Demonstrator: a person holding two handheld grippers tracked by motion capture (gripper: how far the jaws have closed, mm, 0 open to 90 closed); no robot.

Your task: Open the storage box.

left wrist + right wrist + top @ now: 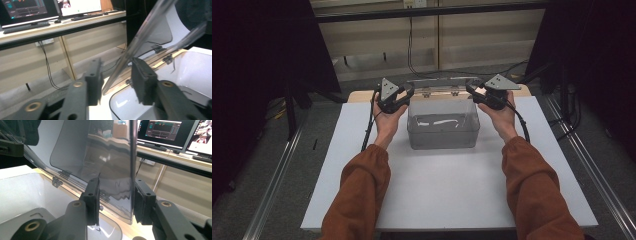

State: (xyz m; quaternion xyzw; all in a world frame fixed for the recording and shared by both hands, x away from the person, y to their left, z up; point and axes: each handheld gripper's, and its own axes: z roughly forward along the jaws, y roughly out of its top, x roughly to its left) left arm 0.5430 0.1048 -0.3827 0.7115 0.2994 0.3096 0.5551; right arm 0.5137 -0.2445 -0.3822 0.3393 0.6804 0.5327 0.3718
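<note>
Swinging the lid: both grippers work the hinged clear lid of a clear plastic bin at the far middle of the white table; the lid stands raised on its back hinges.
Left gripper: the left gripper sits at the lid's left corner. In the left gripper view its jaws stand apart, at a middling gap, with the lid's edge running between them. I cannot tell whether the pads actually press it.
Right gripper: the right gripper mirrors it at the right corner. In the right gripper view the lid's edge lies against the right-hand pad, with a gap to the other jaw, so it brackets rather than clamps.
Doing it well: my call is to move both hands together along the hinge's arc, level with each other, so the lid does not twist or slip out.
Hinges: small clips join lid to the back rim.
Bin contents: pale streaks show on the floor. They could be glare or some small item, and otherwise it looks empty.
</note>
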